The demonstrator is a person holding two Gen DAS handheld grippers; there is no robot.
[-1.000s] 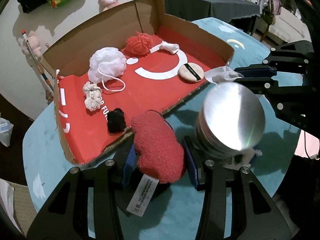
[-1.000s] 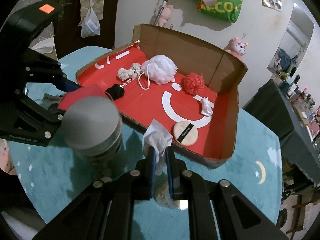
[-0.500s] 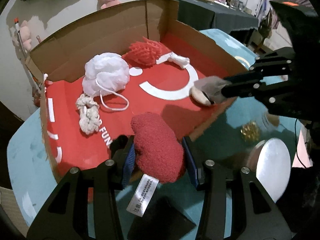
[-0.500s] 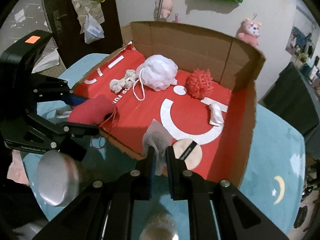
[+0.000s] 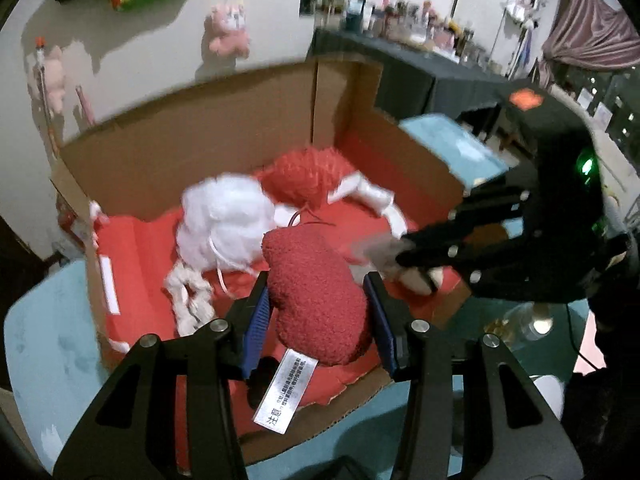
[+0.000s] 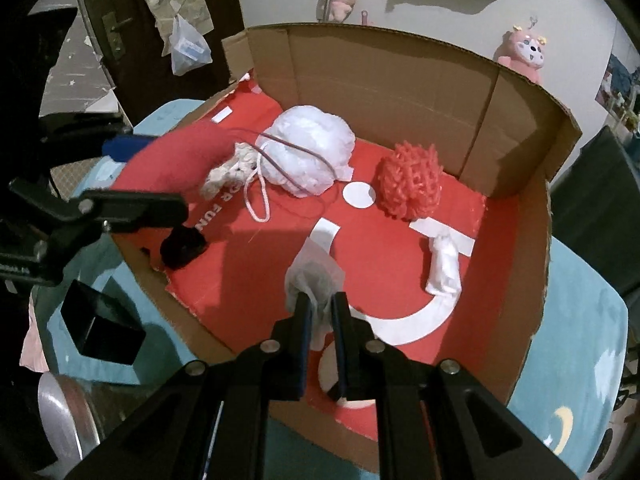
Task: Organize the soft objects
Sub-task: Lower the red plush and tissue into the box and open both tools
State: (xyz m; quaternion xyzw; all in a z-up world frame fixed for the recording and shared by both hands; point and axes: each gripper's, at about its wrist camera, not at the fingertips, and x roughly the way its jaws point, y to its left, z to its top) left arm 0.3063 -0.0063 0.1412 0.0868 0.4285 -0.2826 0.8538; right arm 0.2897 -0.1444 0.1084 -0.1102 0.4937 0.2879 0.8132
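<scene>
Item, nearest: your left gripper (image 5: 318, 300) pinches the red plush pouch (image 5: 316, 296); your right gripper (image 6: 320, 316), pressed together, pinches a thin white tissue (image 6: 314, 276). Both hang over the cardboard box (image 6: 384, 80) (delivery step). Beyond: white mesh puff (image 6: 310, 148), red scrubber (image 6: 410, 180). Next, probably lower and release on bare floor.

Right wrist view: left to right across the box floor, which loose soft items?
Black pom-pom → cream knotted rope → white mesh pouf → red mesh pouf → small white cloth roll.
</scene>
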